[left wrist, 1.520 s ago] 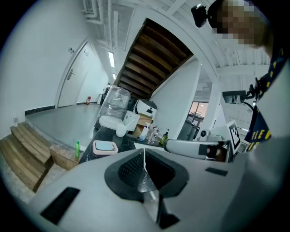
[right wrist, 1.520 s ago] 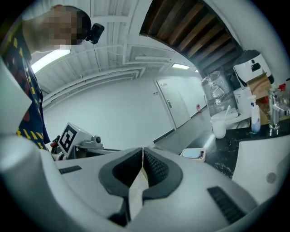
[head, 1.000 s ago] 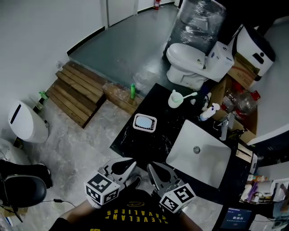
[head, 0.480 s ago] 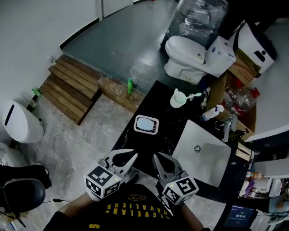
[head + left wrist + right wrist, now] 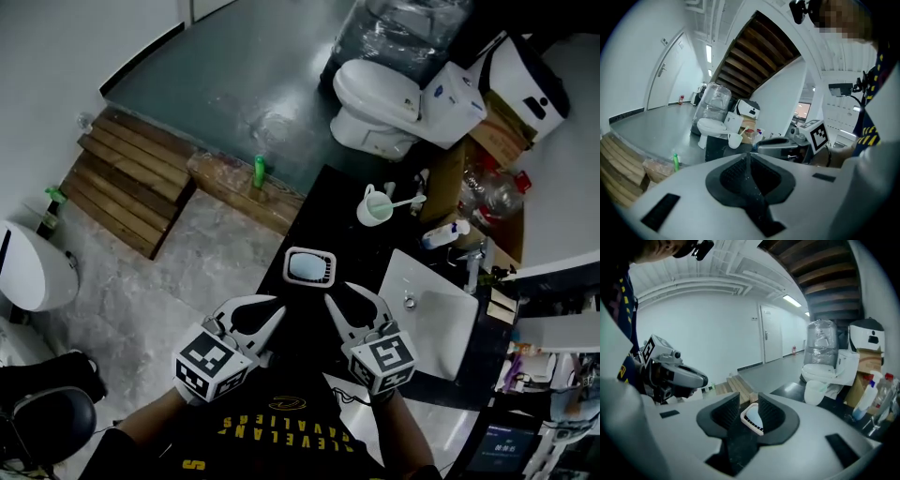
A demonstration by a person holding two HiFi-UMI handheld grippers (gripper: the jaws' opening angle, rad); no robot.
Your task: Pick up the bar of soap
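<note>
In the right gripper view, the right gripper [image 5: 748,398] has just been opening its jaws, and I get only a slice of the soap dish [image 5: 753,418] between them, with its sides hidden behind them. In the head view the bar of soap [image 5: 307,267] is too small for me to judge its edges. The plastic-wrapped bundle [image 5: 403,23] is cut off by the top edge, and the bottles [image 5: 445,234] are too small to identify.

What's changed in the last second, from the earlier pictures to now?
Both grippers moved forward toward the soap dish on the counter. The right gripper has just been opening its jaws, nothing between them yet. The left gripper stayed shut and empty. The bar of soap still lies in it; cup and sink unchanged.
</note>
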